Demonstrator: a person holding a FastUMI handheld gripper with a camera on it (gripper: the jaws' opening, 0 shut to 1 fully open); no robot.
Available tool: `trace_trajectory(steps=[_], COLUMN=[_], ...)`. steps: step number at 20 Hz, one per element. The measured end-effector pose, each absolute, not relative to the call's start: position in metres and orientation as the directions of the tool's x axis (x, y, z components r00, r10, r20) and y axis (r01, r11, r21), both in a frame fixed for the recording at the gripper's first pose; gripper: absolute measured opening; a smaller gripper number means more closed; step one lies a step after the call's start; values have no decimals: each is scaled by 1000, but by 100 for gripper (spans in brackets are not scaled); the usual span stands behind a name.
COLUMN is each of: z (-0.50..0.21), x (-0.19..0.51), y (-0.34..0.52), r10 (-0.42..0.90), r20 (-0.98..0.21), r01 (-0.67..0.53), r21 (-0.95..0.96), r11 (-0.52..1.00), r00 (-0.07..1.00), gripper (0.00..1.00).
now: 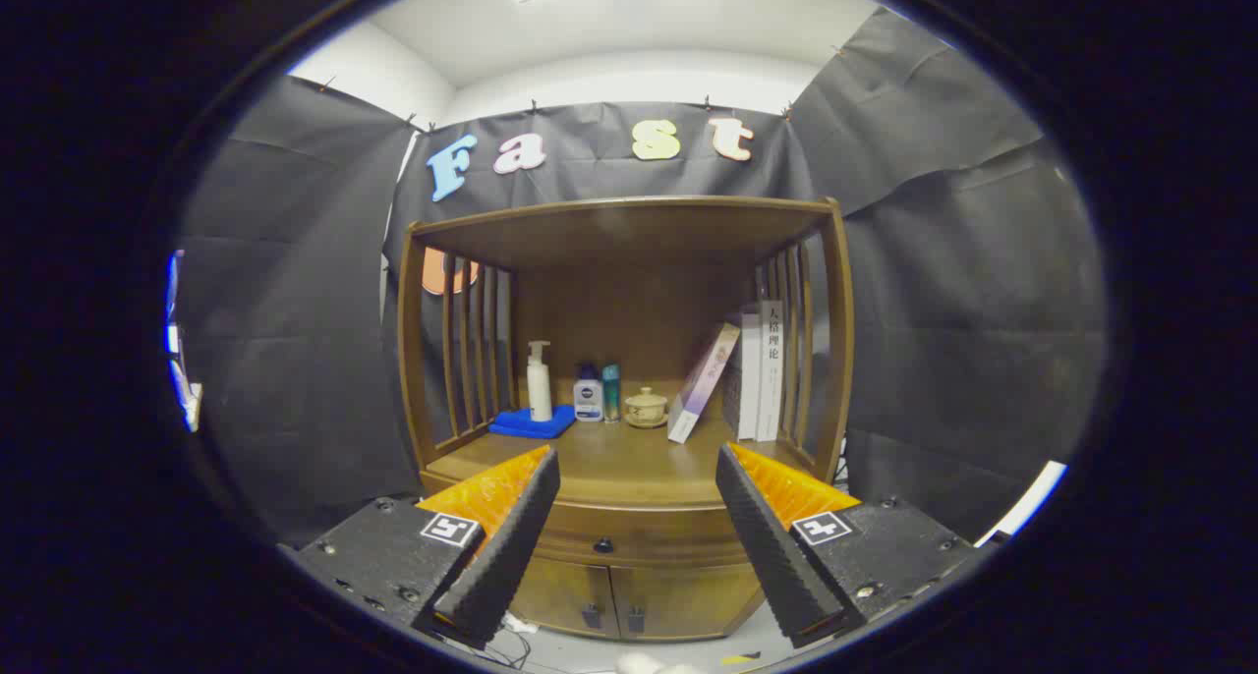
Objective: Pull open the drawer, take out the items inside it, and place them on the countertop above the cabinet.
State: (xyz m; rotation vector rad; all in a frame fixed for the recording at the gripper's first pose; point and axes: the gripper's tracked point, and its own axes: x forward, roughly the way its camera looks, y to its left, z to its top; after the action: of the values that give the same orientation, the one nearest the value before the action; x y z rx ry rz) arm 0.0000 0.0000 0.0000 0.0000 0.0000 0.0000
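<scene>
The gripper (637,468) is held out in front of a wooden cabinet (629,546), its two fingers spread wide apart with nothing between them but open air. Straight ahead, seen through the gap between the fingers, is the drawer (639,544), shut flush with the cabinet front, a small dark knob (603,546) at its middle. Below the drawer are two little cupboard doors (629,605), also closed. Above it runs the countertop (629,463), a wooden shelf space with slatted sides and a wooden roof over it. Toward the back of that countertop stands a row of things: a folded blue cloth (532,422) on the left with a white pump bottle (539,383) standing on it, then a small white and blue bottle (588,395) just beside a slim teal one (611,393), then a little lidded cup (646,408) on its saucer. On the right a thin book (704,383) leans tilted against a few upright books (759,369) that stand by the right-hand slats. The fingers are well short of the drawer, touching nothing.
</scene>
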Motion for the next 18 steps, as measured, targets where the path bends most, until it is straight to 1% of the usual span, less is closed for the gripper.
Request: trace_trajectory(steps=[14, 18], z=[16, 11], x=[-7, 5], y=[8, 10], r10=[-26, -32], r20=[5, -5], r01=[26, 32], r21=[0, 6], r11=[1000, 999], r00=[1000, 999], gripper=[100, 100])
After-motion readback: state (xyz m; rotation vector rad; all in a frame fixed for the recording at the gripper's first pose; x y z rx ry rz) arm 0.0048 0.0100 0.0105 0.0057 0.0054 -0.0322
